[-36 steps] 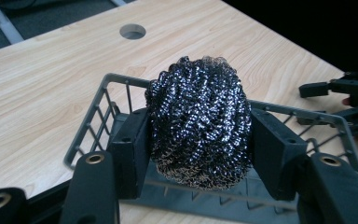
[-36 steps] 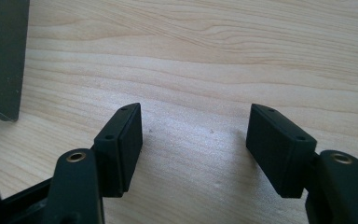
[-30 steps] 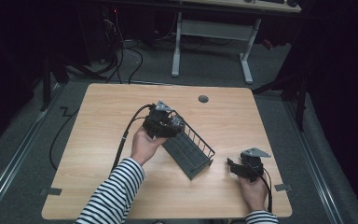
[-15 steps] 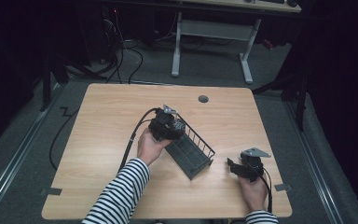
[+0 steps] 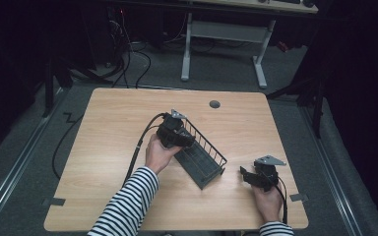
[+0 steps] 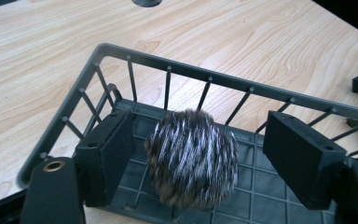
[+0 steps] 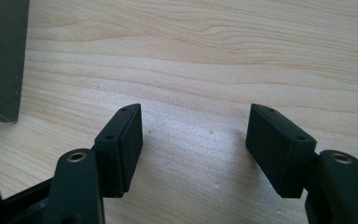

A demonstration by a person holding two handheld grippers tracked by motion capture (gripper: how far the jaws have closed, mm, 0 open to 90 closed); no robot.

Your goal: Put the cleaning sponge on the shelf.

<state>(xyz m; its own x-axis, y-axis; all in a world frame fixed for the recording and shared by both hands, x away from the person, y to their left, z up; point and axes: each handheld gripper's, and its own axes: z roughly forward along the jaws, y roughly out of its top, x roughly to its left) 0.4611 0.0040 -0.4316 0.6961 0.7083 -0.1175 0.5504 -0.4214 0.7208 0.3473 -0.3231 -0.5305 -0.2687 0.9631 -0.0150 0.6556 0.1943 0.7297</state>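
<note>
Furry and streaked brown and white, the pom-pom [image 6: 192, 157] now sits on the grid floor of the dark basket [image 6: 223, 80], near its end wall, with the left tongs [image 6: 200, 156] spread to either side of it. Their jaws have just been opening, and neither pad presses on the fur, though the ball is between them, so I judge the drop done: the ball rests in the basket on its own. From above, the left hand [image 5: 158, 153] has shifted a little along the basket [image 5: 216, 172] since a second ago and hovers over its far end. Near the worktop [image 5: 103, 206] edge, the right tongs [image 7: 193, 149] lie spread with nothing between them, just beside the basket's corner. Next, I expect, the left hand lifts clear.
</note>
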